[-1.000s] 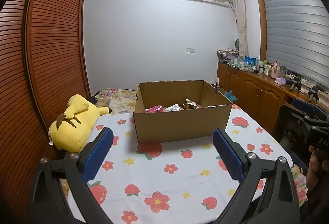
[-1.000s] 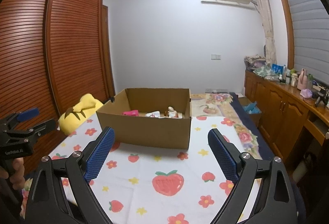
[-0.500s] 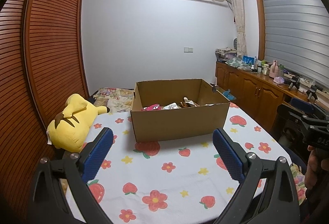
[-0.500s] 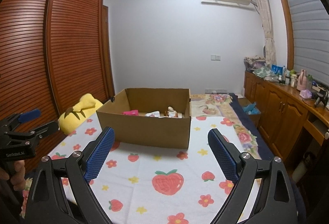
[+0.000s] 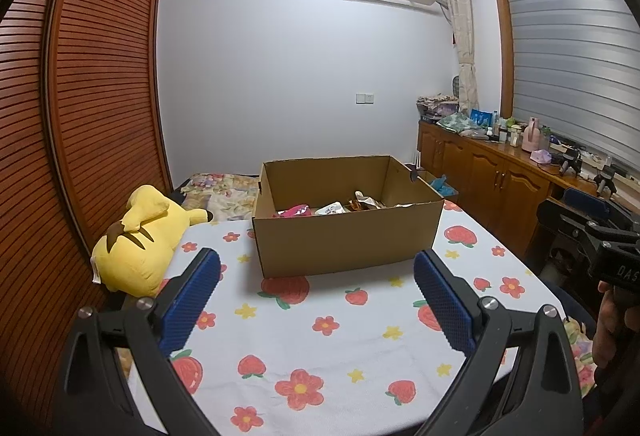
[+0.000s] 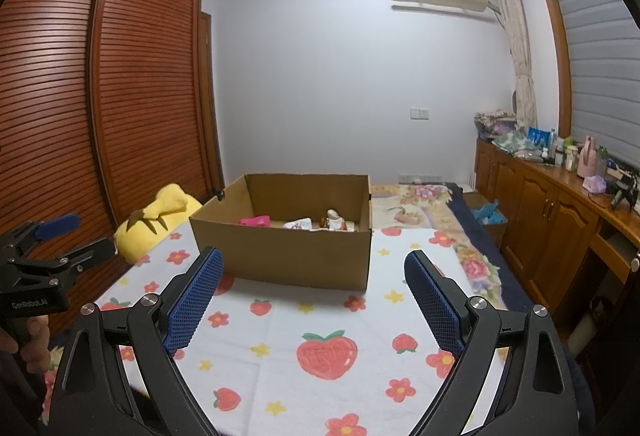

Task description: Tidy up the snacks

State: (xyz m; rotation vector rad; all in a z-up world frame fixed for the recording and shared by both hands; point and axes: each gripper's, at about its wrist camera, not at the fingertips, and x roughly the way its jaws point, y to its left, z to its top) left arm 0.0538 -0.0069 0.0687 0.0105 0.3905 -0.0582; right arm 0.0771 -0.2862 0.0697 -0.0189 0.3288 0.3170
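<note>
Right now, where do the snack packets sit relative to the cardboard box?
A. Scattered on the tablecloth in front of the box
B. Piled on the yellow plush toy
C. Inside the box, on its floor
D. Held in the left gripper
C. The snack packets lie inside the open cardboard box, while the left gripper and right gripper are both open and hold nothing.

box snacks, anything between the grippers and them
Only the box's near wall. The snacks lie behind it; both open grippers, left and right, hover over bare tablecloth and must go over the rim.
</note>
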